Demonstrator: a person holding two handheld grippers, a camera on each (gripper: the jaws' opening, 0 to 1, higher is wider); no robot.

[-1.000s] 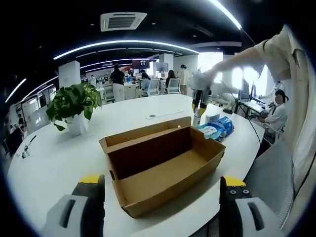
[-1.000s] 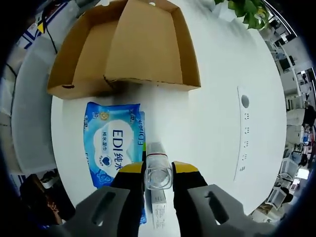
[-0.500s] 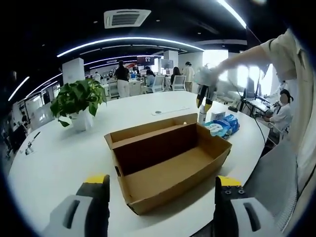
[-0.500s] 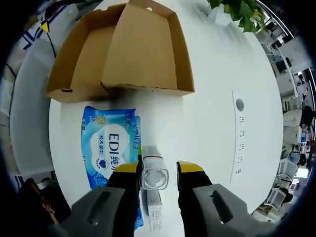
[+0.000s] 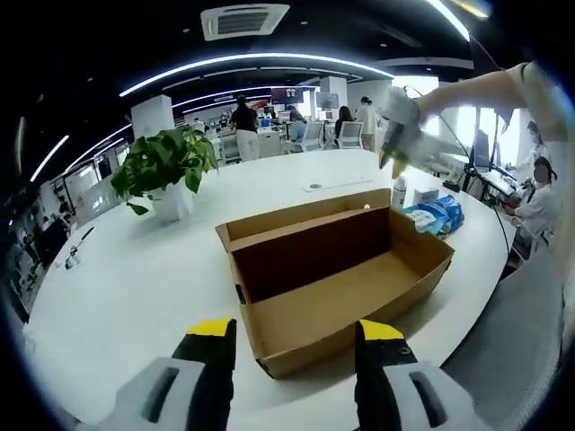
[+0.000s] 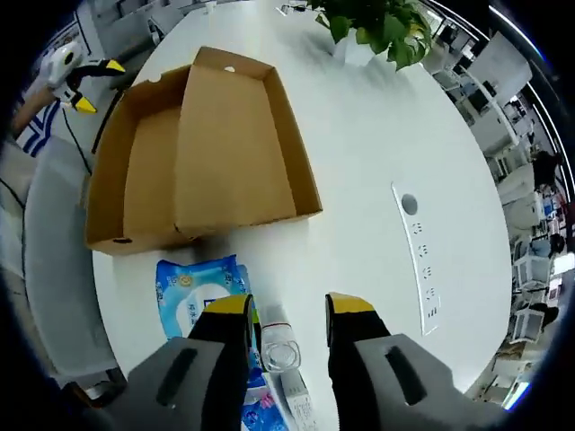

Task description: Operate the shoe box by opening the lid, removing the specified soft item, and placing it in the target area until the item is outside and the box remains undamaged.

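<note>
Right gripper [image 6: 287, 310] jaws spread, gripping nothing, above clear bottle [image 6: 279, 346]. Blue wipes pack [image 6: 199, 292] just beside bottle, outside shoe box [image 6: 193, 153], near table edge [image 6: 94, 296]. Bare tabletop beyond box. Left gripper [image 5: 292, 332] jaws apart, unloaded, before box's near wall.

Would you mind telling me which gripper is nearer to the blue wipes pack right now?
Right. The right gripper hangs open just above the blue wipes pack, while the left gripper sits at the opposite end of the open shoe box.
</note>
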